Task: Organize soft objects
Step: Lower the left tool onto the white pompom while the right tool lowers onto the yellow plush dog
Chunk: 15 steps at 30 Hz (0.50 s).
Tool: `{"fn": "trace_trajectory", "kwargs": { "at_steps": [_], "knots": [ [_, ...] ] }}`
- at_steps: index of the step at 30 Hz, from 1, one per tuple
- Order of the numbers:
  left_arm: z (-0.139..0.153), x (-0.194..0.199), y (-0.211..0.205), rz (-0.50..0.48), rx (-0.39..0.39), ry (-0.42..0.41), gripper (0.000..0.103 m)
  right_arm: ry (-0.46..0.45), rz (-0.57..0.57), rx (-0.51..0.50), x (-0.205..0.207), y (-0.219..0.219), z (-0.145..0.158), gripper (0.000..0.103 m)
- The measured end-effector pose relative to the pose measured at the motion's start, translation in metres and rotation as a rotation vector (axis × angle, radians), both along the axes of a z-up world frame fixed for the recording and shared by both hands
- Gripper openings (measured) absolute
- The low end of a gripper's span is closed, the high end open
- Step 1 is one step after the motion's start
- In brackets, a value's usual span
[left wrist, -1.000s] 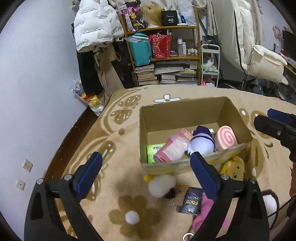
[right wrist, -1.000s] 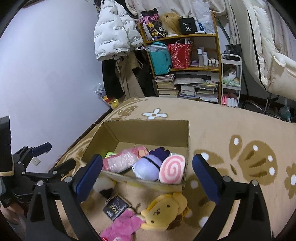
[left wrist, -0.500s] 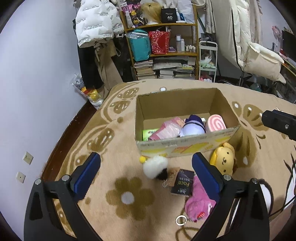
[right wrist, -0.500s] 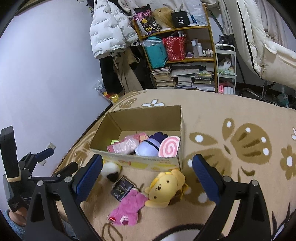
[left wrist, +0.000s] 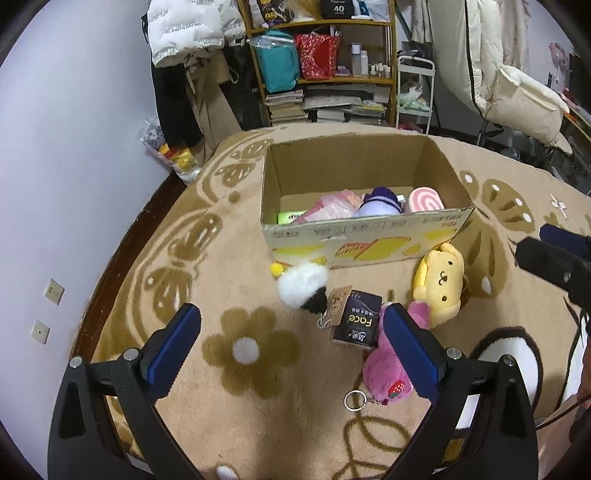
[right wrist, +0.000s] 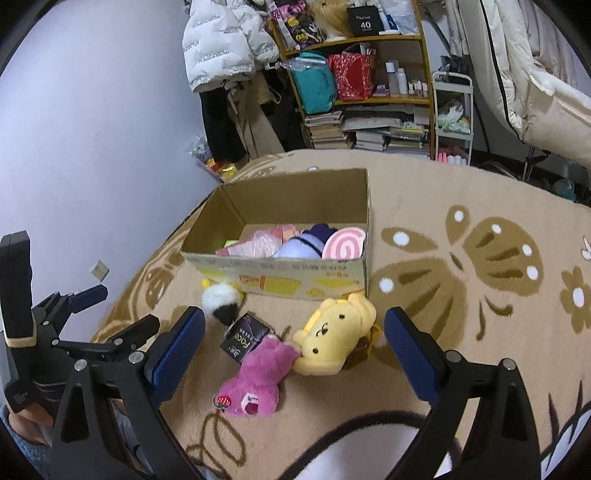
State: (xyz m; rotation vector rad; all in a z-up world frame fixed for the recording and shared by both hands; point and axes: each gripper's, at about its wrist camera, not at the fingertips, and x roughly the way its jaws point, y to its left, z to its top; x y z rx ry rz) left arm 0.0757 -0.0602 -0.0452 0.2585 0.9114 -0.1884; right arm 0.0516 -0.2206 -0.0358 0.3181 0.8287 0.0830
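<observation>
An open cardboard box (left wrist: 365, 240) (right wrist: 280, 275) stands on the rug and holds a pink packet (left wrist: 332, 208), a purple plush (left wrist: 378, 206) and a pink swirl plush (left wrist: 424, 199). In front of it lie a white and black pompom plush (left wrist: 303, 286) (right wrist: 221, 301), a yellow plush (left wrist: 441, 278) (right wrist: 334, 332), a pink bear plush (left wrist: 384, 369) (right wrist: 255, 380) and a dark "Face" packet (left wrist: 356, 325) (right wrist: 243, 341). My left gripper (left wrist: 291, 343) is open and empty above the rug. My right gripper (right wrist: 293, 347) is open and empty above the toys.
A beige patterned rug (left wrist: 258, 406) covers the floor. A cluttered wooden shelf (left wrist: 321, 62) with books and bags stands behind, with hanging jackets (left wrist: 188, 29) at its left and a white rolling cart (left wrist: 413, 92) at its right. A wall (left wrist: 74, 147) runs along the left.
Both grippers have pulled back and up from the box, so the floor toys show in full. Both stay open and empty.
</observation>
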Motion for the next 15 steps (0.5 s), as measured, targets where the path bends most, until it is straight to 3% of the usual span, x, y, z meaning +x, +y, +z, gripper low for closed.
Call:
{"fn": "trace_trajectory", "kwargs": {
  "at_steps": [15],
  "knots": [
    [-0.036,0.024,-0.001,0.02,0.031,0.105,0.098,0.108,-0.005,0.006,0.018,0.001,-0.046,0.102]
  ]
}}
